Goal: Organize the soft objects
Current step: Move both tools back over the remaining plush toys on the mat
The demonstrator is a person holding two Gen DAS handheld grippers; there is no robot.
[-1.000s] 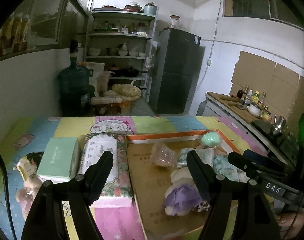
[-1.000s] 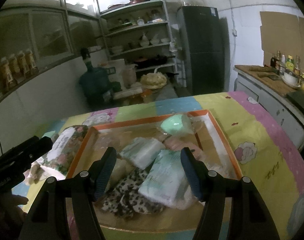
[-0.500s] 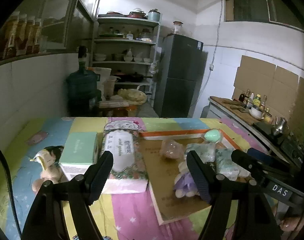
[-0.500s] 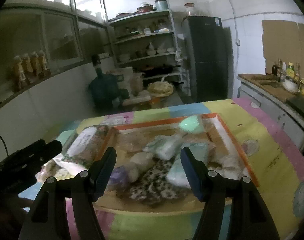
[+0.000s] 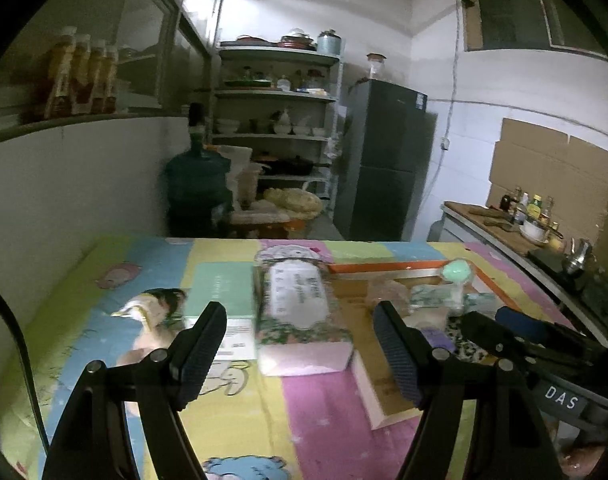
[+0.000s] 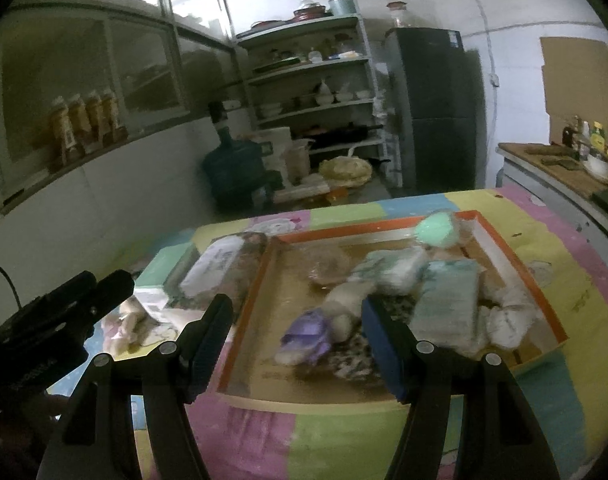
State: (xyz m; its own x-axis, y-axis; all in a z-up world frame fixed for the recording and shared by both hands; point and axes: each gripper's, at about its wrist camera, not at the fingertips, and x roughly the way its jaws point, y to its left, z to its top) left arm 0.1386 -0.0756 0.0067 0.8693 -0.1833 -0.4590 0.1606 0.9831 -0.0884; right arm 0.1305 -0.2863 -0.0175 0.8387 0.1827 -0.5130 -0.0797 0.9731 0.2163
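An orange-rimmed cardboard tray (image 6: 520, 256) on the table holds several soft things: a mint green ball (image 6: 436, 229), pale tissue packs (image 6: 448, 300), a purple plush (image 6: 308, 330) and a leopard-print cloth (image 6: 356, 354). A floral tissue pack (image 5: 300, 300), a mint green box (image 5: 220, 290) and a doll (image 5: 152, 312) lie left of the tray. My left gripper (image 5: 300, 344) is open and empty, above the table before the floral pack. My right gripper (image 6: 296, 340) is open and empty, before the tray's near edge. The tray also shows in the left wrist view (image 5: 384, 268).
The table carries a bright cartoon cloth (image 5: 232, 412). Behind stand a water jug (image 5: 196, 184), shelves with dishes (image 5: 272, 120) and a dark fridge (image 5: 384, 160). A counter with bottles (image 5: 516, 220) runs along the right wall.
Both grippers have pulled back and up from the tray, so more of the table shows. Both stay open and empty.
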